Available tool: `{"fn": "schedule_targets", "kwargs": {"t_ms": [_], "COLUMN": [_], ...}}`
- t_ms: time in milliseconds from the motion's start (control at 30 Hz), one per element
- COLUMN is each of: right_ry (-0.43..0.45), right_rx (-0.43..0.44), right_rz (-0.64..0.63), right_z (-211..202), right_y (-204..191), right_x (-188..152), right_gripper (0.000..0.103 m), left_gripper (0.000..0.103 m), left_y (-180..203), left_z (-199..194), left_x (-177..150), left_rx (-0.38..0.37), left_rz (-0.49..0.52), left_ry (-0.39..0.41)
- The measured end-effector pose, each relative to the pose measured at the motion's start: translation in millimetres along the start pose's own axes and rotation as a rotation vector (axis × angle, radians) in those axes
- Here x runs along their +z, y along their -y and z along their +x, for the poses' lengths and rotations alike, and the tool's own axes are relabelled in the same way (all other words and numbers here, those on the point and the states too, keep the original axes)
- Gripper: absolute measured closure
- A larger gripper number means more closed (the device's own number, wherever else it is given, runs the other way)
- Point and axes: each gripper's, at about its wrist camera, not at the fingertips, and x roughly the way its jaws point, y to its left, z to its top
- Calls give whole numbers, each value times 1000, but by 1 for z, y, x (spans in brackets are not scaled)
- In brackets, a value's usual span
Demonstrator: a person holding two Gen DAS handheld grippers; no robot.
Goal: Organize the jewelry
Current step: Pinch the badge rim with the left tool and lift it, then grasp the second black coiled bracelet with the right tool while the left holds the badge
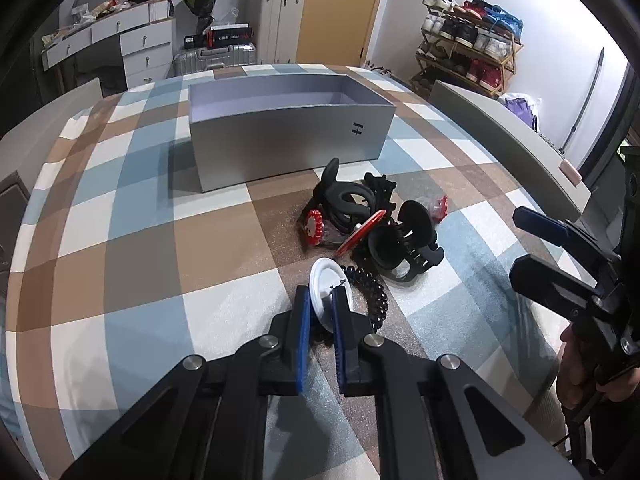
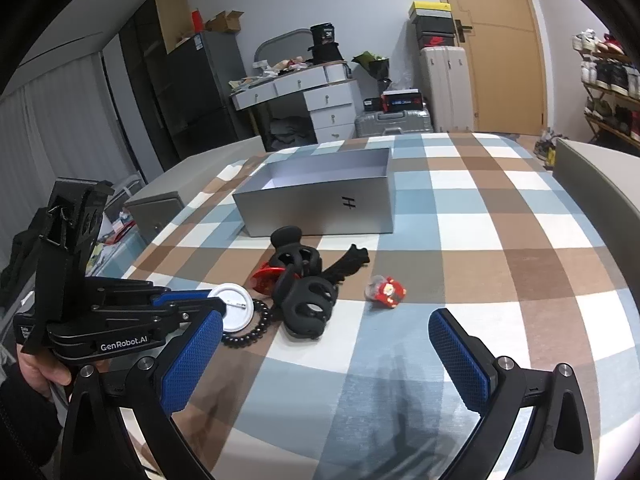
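Observation:
My left gripper (image 1: 320, 300) is shut on the edge of a white round pin badge (image 1: 326, 286), which also shows in the right wrist view (image 2: 234, 306). A black beaded bracelet (image 1: 374, 294) lies beside it. A pile of black hair claws (image 1: 384, 240) and a red disc (image 1: 360, 232) sits just beyond. A small red charm (image 2: 386, 290) lies apart on the right. An open silver box (image 1: 288, 136) stands behind the pile. My right gripper (image 2: 324, 356) is open and empty, above the table's near side.
The table has a blue, brown and white checked cloth (image 1: 160, 240). Grey chair backs (image 1: 500, 136) stand at its right edge. Drawers, suitcases and a shoe rack (image 1: 468, 44) stand farther back in the room.

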Motion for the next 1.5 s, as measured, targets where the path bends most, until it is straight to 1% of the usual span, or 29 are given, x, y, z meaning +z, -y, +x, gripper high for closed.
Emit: {"fn": "schedule_targets", "kwargs": {"t_ms": [167, 300, 433, 667, 767, 833, 933, 1000, 1133, 1200, 1233, 1300, 1367, 1400, 1433, 1467, 1500], "right_ry": [-31, -68, -97, -154, -168, -187, -220, -225, -246, -253, -261, -275, -287, -280, -277, -272, -269], "right_rx": [48, 59, 93, 131, 145, 128, 113, 97, 26, 14, 8, -11, -25, -27, -29, -41, -46], "right_rz": [7, 4, 6, -32, -86, -127, -138, -166, -250, -261, -268, -273, -262, -257, -251, -248, -247], "right_z": [5, 13, 20, 38, 47, 57, 69, 73, 83, 86, 87, 91, 93, 92, 92, 91, 90], "right_y": [-6, -15, -25, -50, -63, -71, -79, -85, -100, -103, -103, -103, -101, -100, -98, -97, -96], "right_x": [-2, -4, -6, -10, -9, -7, -4, -4, -7, -8, -8, -9, -9, -8, -8, -7, -7], "right_gripper": [0, 0, 0, 0, 0, 1, 2, 4, 6, 14, 16, 27, 33, 41, 44, 52, 54], "left_gripper": [99, 99, 99, 99, 99, 99, 99, 99, 99, 99, 99, 99, 99, 99, 99, 99, 99], "left_y": [-1, -7, -14, -28, -35, -40, -49, -54, -64, -66, -68, -70, -70, -71, -71, -72, -72], "left_z": [-3, -6, -12, -28, -38, -44, -49, -51, -52, -54, -54, -55, -55, -55, -55, -55, -55], "left_x": [-1, -2, -6, -9, -11, -12, -14, -15, -17, -18, -18, -19, -20, -20, -20, -21, -21], "left_rx": [-5, -9, -15, -1, 15, 22, 30, 31, 45, 46, 42, 43, 41, 39, 39, 38, 35], "left_rz": [3, -12, -38, -76, -95, -107, -127, -139, -162, -169, -174, -177, -179, -180, -179, -180, -182], "left_ry": [10, 24, 42, 89, 116, 132, 148, 154, 164, 169, 174, 176, 175, 174, 172, 172, 172]}}
